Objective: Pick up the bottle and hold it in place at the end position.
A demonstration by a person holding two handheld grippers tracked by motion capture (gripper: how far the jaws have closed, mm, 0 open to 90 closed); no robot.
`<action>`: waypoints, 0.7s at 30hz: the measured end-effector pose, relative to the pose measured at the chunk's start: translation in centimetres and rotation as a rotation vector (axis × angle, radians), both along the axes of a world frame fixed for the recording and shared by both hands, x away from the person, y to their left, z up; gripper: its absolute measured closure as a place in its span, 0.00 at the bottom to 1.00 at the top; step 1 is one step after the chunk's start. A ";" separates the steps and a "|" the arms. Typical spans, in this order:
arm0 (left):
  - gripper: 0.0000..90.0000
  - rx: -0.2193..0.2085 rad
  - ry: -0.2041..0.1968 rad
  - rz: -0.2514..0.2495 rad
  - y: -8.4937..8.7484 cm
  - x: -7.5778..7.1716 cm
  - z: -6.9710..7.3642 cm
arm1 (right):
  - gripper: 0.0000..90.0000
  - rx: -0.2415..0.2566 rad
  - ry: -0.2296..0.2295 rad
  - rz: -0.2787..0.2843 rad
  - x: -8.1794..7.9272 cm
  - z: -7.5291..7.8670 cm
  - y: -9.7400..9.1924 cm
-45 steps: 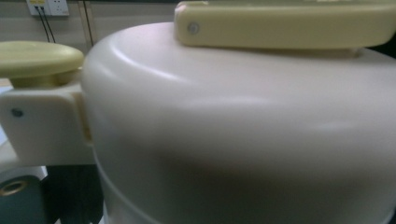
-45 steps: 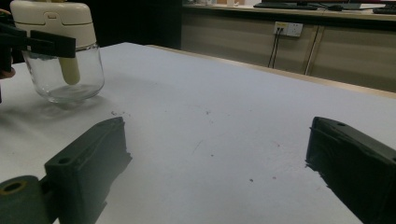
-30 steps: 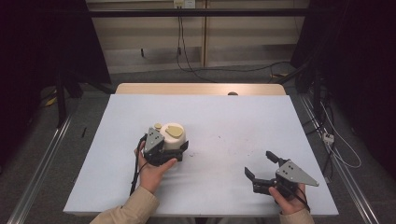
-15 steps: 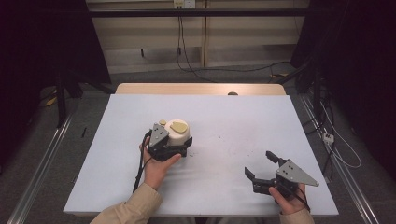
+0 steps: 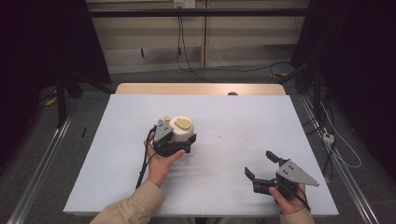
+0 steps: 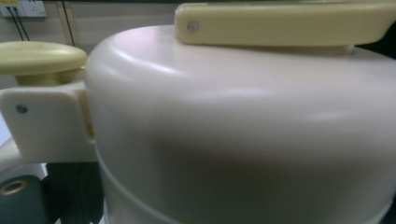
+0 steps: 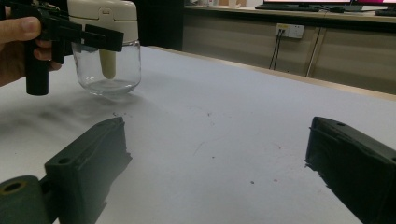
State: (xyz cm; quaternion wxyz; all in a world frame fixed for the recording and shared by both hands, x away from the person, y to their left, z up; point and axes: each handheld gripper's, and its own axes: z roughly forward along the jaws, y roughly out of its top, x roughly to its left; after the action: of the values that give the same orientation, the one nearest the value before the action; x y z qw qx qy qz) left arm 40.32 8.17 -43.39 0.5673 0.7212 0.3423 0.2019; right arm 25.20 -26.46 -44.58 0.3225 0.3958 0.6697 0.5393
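A jar with a cream lid, a yellow handle and a clear glass base stands left of the table's middle. My left gripper is shut on it from the near side, its black jaws clamped where the lid meets the glass. The left gripper view has the cream lid close up, with the yellow handle above. From the right gripper view, the jar sits far left with the left gripper around it. My right gripper rests open at the front right, nothing between its jaws.
The white table top has a few small dark specks near its middle. A wooden strip runs along the far edge. Cables lie on the floor behind, and metal rails flank the table.
My left gripper and the jar have shifted slightly right and away from me. The right gripper has stayed in place.
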 end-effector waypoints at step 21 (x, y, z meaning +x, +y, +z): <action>0.06 0.008 0.005 -0.022 -1.5 1.1 -0.1 | 0.05 0.002 -0.002 -0.001 0.0 0.0 -0.1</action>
State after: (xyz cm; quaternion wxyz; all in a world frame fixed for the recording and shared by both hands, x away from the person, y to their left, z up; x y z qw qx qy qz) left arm 41.39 6.69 -43.50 0.5658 0.7276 0.3352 0.1953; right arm 25.23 -26.61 -44.61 0.3228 0.3958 0.6686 0.5404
